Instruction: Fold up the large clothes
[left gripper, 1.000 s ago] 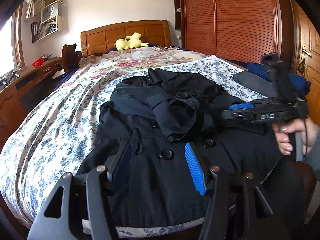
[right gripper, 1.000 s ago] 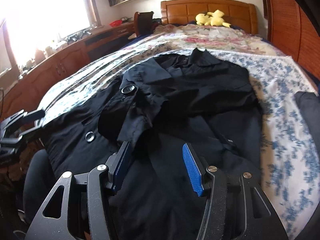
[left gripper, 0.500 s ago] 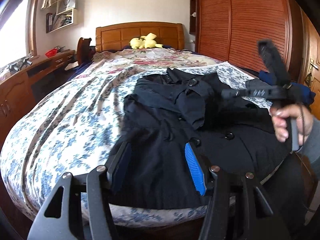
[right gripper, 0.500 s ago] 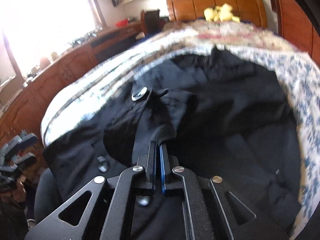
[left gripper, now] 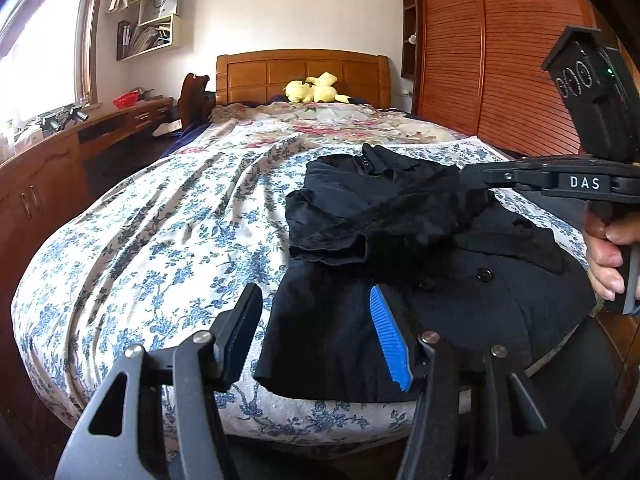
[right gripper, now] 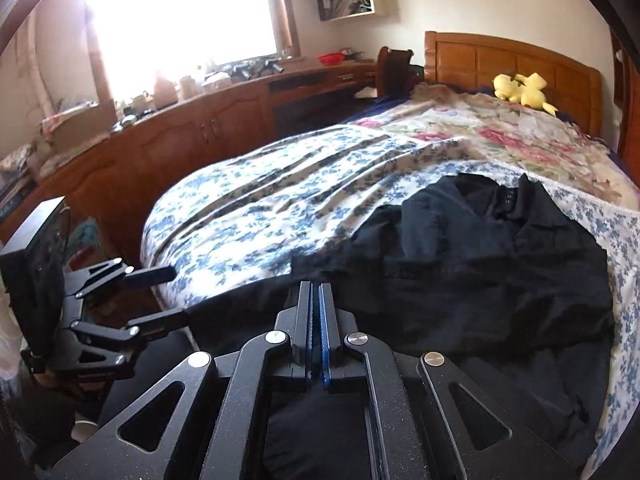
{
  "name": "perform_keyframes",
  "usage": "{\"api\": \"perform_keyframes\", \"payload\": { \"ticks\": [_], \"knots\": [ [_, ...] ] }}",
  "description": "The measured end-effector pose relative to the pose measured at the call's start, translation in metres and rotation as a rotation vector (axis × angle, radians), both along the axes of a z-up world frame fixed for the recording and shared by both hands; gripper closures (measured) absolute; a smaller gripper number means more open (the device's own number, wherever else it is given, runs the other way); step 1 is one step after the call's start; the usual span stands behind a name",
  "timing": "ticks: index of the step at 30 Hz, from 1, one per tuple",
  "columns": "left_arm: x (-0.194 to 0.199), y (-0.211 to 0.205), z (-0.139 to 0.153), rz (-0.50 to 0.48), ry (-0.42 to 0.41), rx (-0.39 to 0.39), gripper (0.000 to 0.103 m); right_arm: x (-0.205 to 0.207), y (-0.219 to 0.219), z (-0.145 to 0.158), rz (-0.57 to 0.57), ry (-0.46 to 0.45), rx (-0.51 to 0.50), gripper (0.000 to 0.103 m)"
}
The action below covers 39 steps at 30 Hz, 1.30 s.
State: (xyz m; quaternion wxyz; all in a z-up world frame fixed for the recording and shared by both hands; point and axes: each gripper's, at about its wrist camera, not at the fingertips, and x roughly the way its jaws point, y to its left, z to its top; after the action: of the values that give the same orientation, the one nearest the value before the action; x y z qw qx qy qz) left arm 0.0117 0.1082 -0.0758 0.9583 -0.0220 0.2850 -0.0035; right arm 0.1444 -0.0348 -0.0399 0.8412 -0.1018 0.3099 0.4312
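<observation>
With the right gripper [right gripper: 315, 300] clamped on the black coat's [left gripper: 400, 280] sleeve and the left gripper [left gripper: 316, 332] open, the sleeve could be dropped if the thin pinch slips.

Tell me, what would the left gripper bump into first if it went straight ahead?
Probably the black coat on the bed. The open left gripper points at its near hem, though depth is hard to judge.

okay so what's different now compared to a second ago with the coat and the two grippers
The right gripper closed on the black coat and is drawing a pinched flap across it, toward the right in the left wrist view. The left gripper, open, drew back toward the coat's left hem. The yellow plush toy stayed put.
</observation>
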Motion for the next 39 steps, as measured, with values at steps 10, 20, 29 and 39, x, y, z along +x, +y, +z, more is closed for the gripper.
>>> {"api": "perform_keyframes", "payload": {
  "ticks": [10, 20, 29, 39],
  "knots": [
    [0.013, -0.007, -0.011, -0.014, 0.030, 0.006, 0.048, 0.020, -0.057, -0.020, -0.138, 0.002, -0.046, 0.103],
    [0.026, -0.009, -0.032, -0.018, 0.078, 0.016, 0.048, 0.013, -0.176, -0.056, -0.376, 0.034, -0.148, 0.102],
    [0.029, 0.011, -0.048, 0.026, 0.135, 0.022, 0.048, -0.004, -0.259, -0.077, -0.550, 0.064, -0.208, 0.068],
    [0.026, 0.024, -0.062, 0.061, 0.187, 0.038, 0.048, -0.007, -0.283, -0.098, -0.587, 0.134, -0.180, 0.060]
  ]
}}
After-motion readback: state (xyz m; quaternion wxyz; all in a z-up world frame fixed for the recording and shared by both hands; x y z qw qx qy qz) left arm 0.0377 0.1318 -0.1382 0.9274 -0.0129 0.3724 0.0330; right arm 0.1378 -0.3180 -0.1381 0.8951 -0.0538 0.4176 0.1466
